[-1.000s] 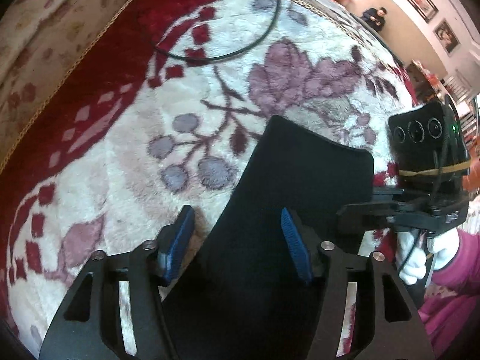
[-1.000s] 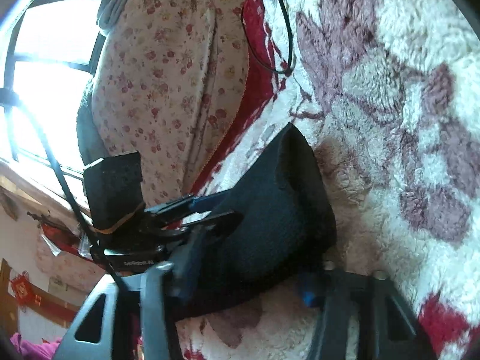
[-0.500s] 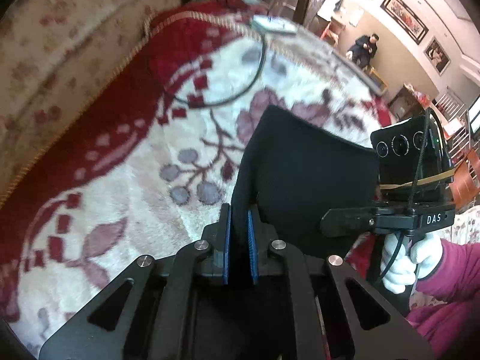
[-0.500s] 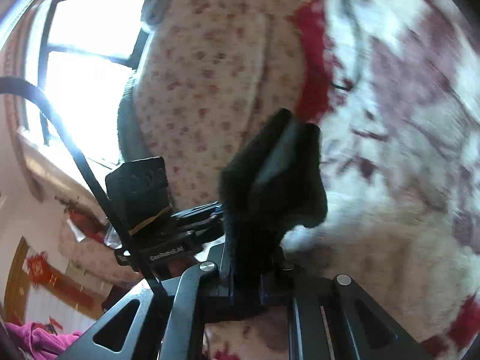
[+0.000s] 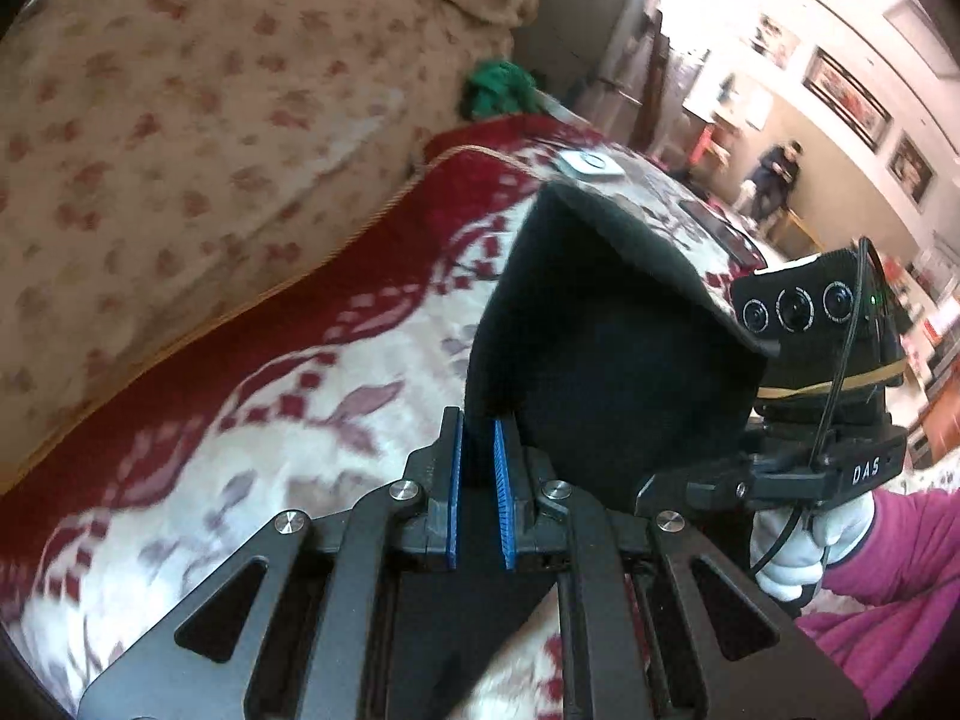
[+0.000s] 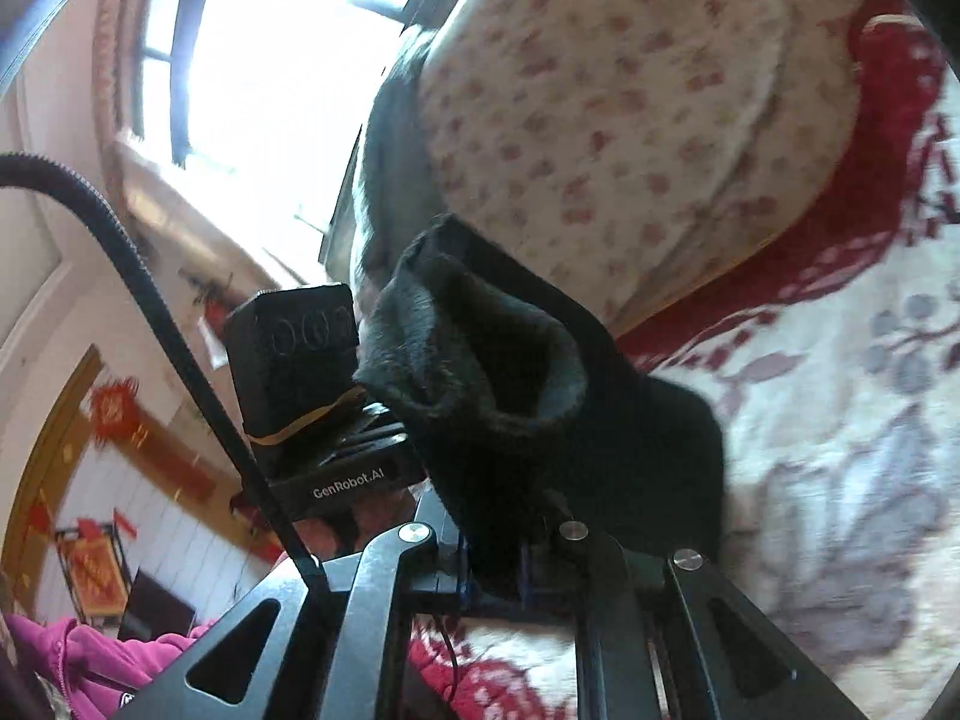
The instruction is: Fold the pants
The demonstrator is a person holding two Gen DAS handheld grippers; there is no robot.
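Your black pants [image 5: 606,354], of thick dark fabric with a fuzzy inner face, hang lifted and slack above the floral blanket, one edge pinched at each side, the raised cloth gaping into an open, tube-like mouth [image 6: 480,354] that sags between the two holds.

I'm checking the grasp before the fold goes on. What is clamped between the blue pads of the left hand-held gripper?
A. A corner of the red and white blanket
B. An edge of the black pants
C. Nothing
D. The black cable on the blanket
B: in the left wrist view the blue pads of the left hand-held gripper are closed on an edge of the black pants, which rise from them above the blanket.
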